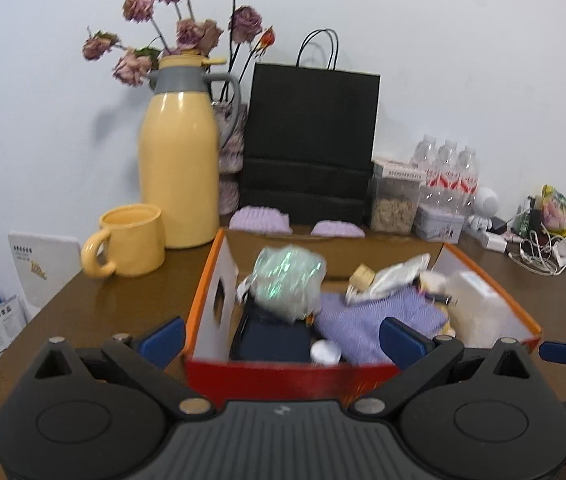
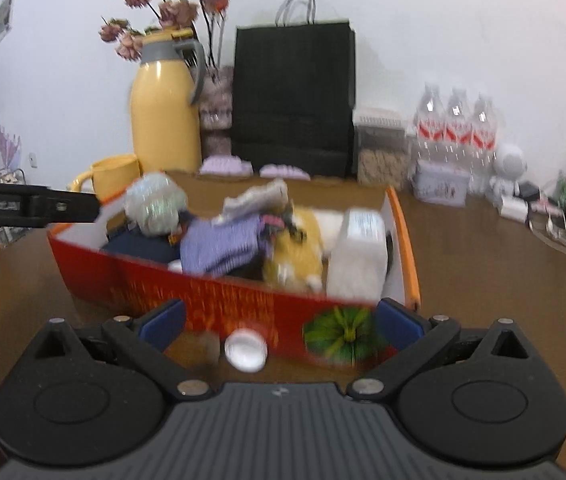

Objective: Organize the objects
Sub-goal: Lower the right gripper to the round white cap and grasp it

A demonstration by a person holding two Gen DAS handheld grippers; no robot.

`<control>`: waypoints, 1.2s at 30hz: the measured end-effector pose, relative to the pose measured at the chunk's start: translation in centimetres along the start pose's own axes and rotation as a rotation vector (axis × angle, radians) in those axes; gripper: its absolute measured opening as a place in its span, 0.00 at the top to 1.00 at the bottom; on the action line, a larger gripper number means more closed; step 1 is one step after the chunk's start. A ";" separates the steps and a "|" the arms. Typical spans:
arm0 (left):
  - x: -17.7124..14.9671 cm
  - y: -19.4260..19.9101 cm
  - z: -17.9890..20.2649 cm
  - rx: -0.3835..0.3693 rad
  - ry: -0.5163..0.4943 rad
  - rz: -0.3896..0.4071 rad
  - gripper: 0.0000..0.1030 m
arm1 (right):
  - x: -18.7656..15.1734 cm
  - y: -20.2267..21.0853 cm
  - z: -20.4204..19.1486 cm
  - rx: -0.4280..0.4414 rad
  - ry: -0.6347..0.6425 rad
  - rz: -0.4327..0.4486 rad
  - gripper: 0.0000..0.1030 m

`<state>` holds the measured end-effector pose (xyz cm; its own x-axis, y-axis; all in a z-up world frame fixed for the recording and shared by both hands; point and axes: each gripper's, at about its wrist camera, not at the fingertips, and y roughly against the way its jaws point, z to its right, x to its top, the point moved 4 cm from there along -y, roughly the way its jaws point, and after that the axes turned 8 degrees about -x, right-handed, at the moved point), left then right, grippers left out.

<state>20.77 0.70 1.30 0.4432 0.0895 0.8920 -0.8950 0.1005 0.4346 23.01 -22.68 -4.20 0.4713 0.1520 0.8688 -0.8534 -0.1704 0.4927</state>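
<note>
Three water bottles (image 1: 447, 172), one jug (image 1: 179, 160), one mug (image 1: 131, 240).

Your right tool (image 2: 281, 322), jaws spread wide, sits at the near wall of the red box (image 2: 211, 296) on the brown counter (image 2: 483, 280), with a small white round object (image 2: 245, 349) between its fingers, beside a green burst graphic (image 2: 343, 336) on that wall.

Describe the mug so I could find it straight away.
Start at the tall yellow thermos jug with grey collar at the back left of the brown table. The squat yellow ceramic mug stands just left of it, open-topped, with a chunky loop handle.
</note>
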 end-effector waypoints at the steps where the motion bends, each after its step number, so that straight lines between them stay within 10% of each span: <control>1: -0.3 0.3 -0.2 -0.007 -0.002 0.006 0.00 | -0.5 -0.2 0.0 0.007 0.000 -0.011 0.03; 6: -1.7 0.6 -0.5 -0.021 0.001 -0.015 0.00 | -0.9 -2.1 -0.4 0.048 -0.042 -0.099 0.35; 18: -3.8 -0.6 0.2 -0.078 0.006 -0.073 0.00 | -1.2 -4.9 -0.3 0.112 -0.197 -0.191 0.72; 36: -6.3 -5.2 8.1 -0.127 -0.029 -0.197 0.14 | -1.2 -1.7 4.0 0.107 -0.158 -0.068 0.72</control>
<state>22.25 -8.39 -5.58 0.6053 0.0273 0.7955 -0.7770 0.2375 0.5830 24.75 -26.43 -5.86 0.5633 0.0140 0.8261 -0.7936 -0.2689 0.5457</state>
